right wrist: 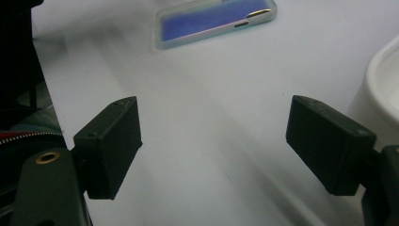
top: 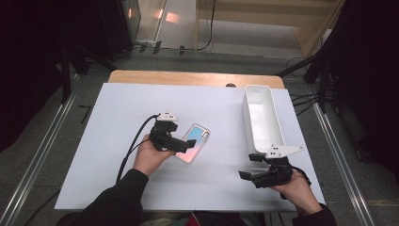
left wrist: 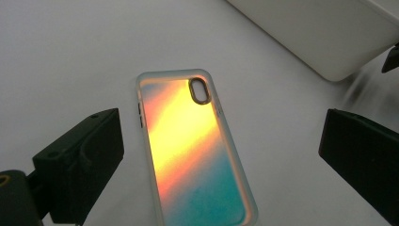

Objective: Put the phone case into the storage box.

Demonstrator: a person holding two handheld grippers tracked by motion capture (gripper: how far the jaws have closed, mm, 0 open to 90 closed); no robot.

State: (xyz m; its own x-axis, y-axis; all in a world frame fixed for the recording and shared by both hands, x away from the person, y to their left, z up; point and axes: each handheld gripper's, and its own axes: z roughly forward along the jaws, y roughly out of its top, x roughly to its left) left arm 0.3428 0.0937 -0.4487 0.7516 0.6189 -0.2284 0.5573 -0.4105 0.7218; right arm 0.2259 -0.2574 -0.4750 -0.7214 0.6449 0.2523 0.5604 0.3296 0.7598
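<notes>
A: What's the left gripper [top: 175,143] doing?

B: It hangs over the phone case [left wrist: 193,150], jaws spread wide with nothing clamped. The case lies flat on the white table [top: 117,155], between and below those jaws, camera hole at the far end, so I'd judge a grab across its width is being lined up.

A: And the right gripper [top: 254,175]?

B: Released too, jaws apart over bare table, case well off ahead of it. Probably waiting its turn.

A: The white bin [top: 261,117]?

B: Just beyond the right gripper, long and narrow, empty. Likely where the case goes.
</notes>
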